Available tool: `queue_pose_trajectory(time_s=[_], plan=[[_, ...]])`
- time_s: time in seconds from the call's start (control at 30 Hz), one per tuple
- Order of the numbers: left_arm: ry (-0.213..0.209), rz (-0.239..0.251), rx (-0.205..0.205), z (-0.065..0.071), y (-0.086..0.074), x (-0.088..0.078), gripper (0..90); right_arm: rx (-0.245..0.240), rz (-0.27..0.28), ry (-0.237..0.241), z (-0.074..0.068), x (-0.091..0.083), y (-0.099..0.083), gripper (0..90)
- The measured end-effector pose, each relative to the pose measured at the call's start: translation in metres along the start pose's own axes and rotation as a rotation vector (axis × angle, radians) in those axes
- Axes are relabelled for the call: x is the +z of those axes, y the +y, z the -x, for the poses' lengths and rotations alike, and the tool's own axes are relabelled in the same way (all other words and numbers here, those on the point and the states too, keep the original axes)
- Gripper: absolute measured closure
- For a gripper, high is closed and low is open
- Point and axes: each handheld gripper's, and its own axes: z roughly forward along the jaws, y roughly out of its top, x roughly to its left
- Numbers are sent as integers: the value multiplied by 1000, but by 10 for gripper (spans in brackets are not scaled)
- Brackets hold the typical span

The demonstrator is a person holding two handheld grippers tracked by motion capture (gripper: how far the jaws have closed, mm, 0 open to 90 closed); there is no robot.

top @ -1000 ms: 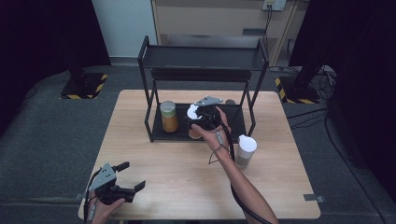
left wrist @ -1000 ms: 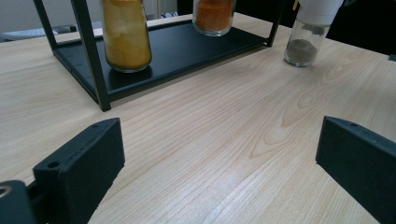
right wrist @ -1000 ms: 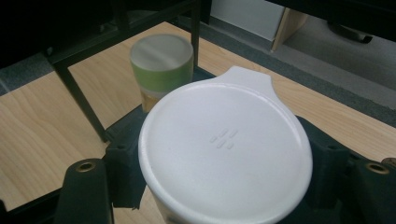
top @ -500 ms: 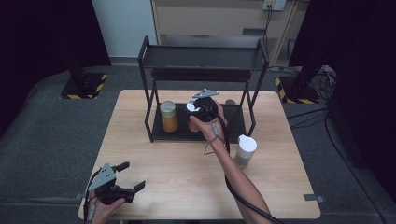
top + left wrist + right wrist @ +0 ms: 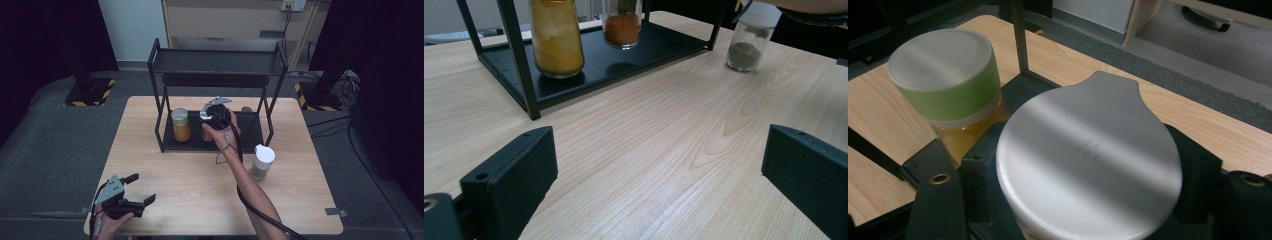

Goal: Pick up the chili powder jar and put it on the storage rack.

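My right gripper [image 5: 212, 118] reaches into the lower level of the black rack [image 5: 220, 62], shut on a glass jar of orange spice [image 5: 622, 25] just under its white lid [image 5: 1083, 130]. In the right gripper view the jaws clamp both sides of the lid's rim, with the gripper [image 5: 1089, 172] above the jar. The jar's base is at or just above the lower shelf [image 5: 250, 132]. A yellow spice jar [image 5: 180, 125] with a green lid [image 5: 945, 75] stands to its left. My left gripper [image 5: 140, 189] is held open near the table's front left corner, nothing between its jaws [image 5: 659, 165].
A white-capped jar of dark spice [image 5: 261, 162] stands on the wooden table [image 5: 300, 200] right of the person's forearm, in front of the rack's right post. The rack's top shelf is bare. A cable trails along the right arm.
The right gripper has carried the orange jar farther in under the rack's top shelf and lower, closer to the yellow jar. The left gripper has stayed put.
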Motion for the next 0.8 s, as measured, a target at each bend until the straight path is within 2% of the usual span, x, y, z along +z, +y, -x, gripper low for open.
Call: queue_pose_trajectory(time_s=[0.8], plan=[[0,3,2,0,0,0,6,19,-11,6,6,15,-11,316]])
